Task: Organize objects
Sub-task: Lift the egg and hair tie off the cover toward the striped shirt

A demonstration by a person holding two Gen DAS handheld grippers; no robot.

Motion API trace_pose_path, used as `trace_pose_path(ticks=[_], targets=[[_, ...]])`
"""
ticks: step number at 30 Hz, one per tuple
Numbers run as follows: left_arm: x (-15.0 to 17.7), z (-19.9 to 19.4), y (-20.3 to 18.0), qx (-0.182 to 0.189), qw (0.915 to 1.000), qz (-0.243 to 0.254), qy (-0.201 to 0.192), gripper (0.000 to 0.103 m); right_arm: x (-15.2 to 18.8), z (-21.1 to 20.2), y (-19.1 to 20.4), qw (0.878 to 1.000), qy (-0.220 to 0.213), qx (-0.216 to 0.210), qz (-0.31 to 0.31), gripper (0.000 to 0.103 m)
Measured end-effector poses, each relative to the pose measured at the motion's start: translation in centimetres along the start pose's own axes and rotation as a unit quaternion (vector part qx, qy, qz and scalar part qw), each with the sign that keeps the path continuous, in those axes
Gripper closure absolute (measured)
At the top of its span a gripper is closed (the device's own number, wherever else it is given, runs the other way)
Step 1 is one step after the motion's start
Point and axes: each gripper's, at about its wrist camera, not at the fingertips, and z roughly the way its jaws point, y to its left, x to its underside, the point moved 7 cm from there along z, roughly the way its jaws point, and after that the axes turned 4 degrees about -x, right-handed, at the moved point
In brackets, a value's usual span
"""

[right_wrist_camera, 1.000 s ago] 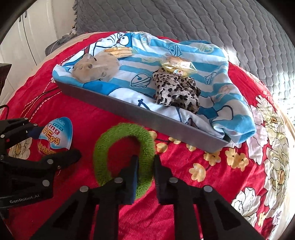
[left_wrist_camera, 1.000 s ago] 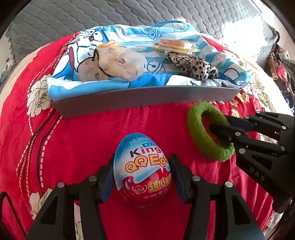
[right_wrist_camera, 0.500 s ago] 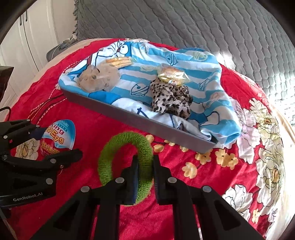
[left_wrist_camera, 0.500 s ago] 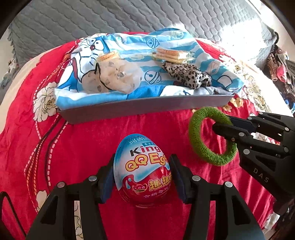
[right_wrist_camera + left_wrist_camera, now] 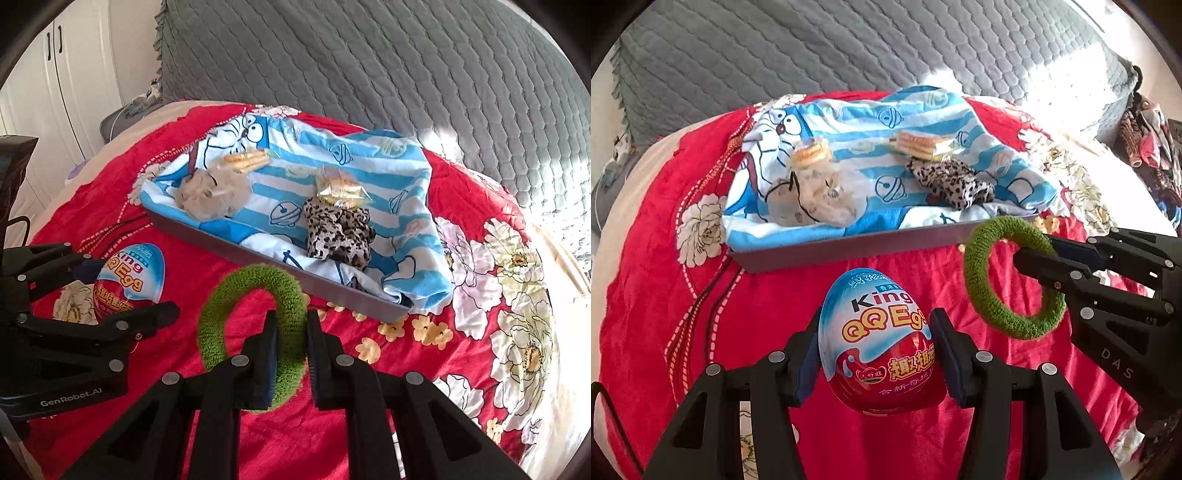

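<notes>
My left gripper (image 5: 875,343) is shut on a blue and red King QQ Egg (image 5: 879,343) and holds it above the red bedspread; the egg also shows in the right wrist view (image 5: 129,277). My right gripper (image 5: 291,328) is shut on a green fuzzy hair ring (image 5: 221,306), lifted off the spread; the ring also shows in the left wrist view (image 5: 986,295). Beyond both lies a grey tray (image 5: 849,247) lined with a blue Doraemon cloth (image 5: 923,114). On the cloth lie a leopard scrunchie (image 5: 336,232), wrapped wafer snacks (image 5: 919,144) and a pale bag (image 5: 820,199).
The red flowered bedspread (image 5: 461,314) covers the bed. A grey quilted headboard (image 5: 369,66) rises behind the tray. White cupboards (image 5: 55,74) stand at far left. Clothes (image 5: 1148,147) are piled at the right edge of the left wrist view.
Both grippers have risen and pulled back from the tray with the egg and the ring still held. The tray looks smaller and farther away.
</notes>
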Motion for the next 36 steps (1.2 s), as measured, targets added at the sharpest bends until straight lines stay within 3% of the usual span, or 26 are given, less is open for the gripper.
trace_pose_path(ticks=[36], targets=[[-3.3, -4.9, -1.1, -0.006, 0.9986, 0.005, -0.053, 0.046, -2.9, -5.1, 0.0, 0.998, -0.059, 0.007, -0.002, 0.089]])
